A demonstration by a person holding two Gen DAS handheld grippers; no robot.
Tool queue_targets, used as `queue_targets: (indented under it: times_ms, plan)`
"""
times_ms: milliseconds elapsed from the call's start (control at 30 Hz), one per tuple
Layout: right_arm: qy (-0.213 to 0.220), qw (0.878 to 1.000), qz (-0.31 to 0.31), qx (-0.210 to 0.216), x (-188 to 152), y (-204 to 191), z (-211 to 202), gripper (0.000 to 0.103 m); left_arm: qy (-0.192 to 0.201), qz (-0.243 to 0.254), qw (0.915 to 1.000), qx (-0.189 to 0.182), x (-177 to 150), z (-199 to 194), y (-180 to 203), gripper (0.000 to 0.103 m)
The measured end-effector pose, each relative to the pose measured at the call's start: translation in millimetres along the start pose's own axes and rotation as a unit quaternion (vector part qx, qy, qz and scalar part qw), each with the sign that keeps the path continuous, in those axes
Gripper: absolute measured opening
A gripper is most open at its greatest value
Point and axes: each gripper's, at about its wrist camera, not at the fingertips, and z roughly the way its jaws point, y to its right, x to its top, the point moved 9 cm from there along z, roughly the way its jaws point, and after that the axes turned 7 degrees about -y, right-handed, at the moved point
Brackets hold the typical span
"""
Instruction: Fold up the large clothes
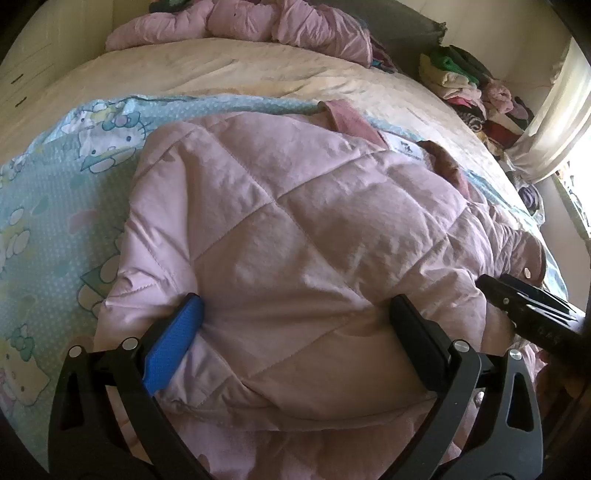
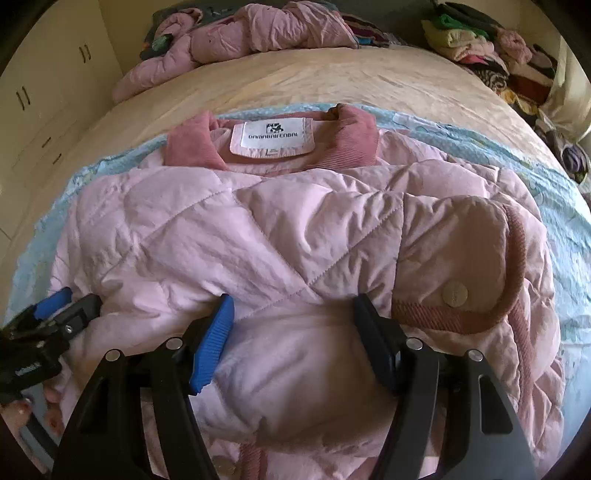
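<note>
Quilting in pale pink covers the jacket [image 2: 258, 236] that is spread on the bed [image 2: 332, 81], over a light blue cartoon-print sheet [image 1: 55, 192]. All places below are given from the jacket. Its darker pink ribbed collar [image 2: 354, 122] is turned toward the far end of the bed, and a white brand label [image 2: 272, 137] is seen inside the neck. A cuff with corduroy trim and a round snap button [image 2: 455, 293] is laid across the jacket's right part.

The left tool [image 1: 295, 317] is set at the jacket's near edge with its jaws spread wide; a puffed fold of the fabric is bulged between the blue pad [image 1: 173, 343] and the black finger [image 1: 417, 343], and both are touched by the cloth. Whether the fold is truly pinched cannot be told.

The right tool [image 2: 293, 314] is likewise placed at the near edge, beside the cuff, with its jaws held fairly wide and pink fabric risen between them; a firm grip is not shown.

Beyond the collar, a second crumpled pink quilted garment [image 2: 236, 33] is heaped at the head of the bed. To the far right of the jacket, a pile of folded clothes [image 2: 476, 40] is stacked. To the far left, cream cupboard doors [image 2: 55, 81] are seen.
</note>
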Motion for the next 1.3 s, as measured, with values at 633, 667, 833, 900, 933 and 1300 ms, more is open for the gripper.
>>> queue_targets:
  times_ms: [633, 667, 833, 900, 933, 1300]
  plan:
    - [0.065, 0.995, 0.055, 0.050, -10.6, 14.1, -85.3, 0.099, -0.004, -0.016, 0.9998, -0.010, -4.0, -42.8, 9.5, 0.094]
    - [0.067, 0.995, 0.057, 0.053, -11.4, 14.1, -88.2, 0.099, -0.002, -0.012, 0.9999, -0.009, -6.1, -46.1, 11.5, 0.094]
    - [0.077, 0.993, 0.057, 0.064, -15.5, 11.2, -103.8, 0.099, 0.004, -0.004, 1.0000, -0.006, -13.8, -57.8, 17.0, 0.094]
    - [0.084, 0.993, 0.057, 0.067, -17.1, 9.6, -111.8, 0.099, 0.006, -0.009, 0.9999, -0.007, -17.0, -61.8, 16.8, 0.094]
    - [0.088, 0.992, 0.056, 0.069, -17.9, 8.4, -116.1, 0.099, 0.007, -0.009, 0.9999, -0.006, -18.3, -63.3, 17.0, 0.094]
    - [0.114, 0.989, 0.047, 0.080, -29.6, 2.0, -151.5, 0.099, 0.036, 0.005, 0.9993, 0.008, -23.6, -94.9, 19.9, 0.094]
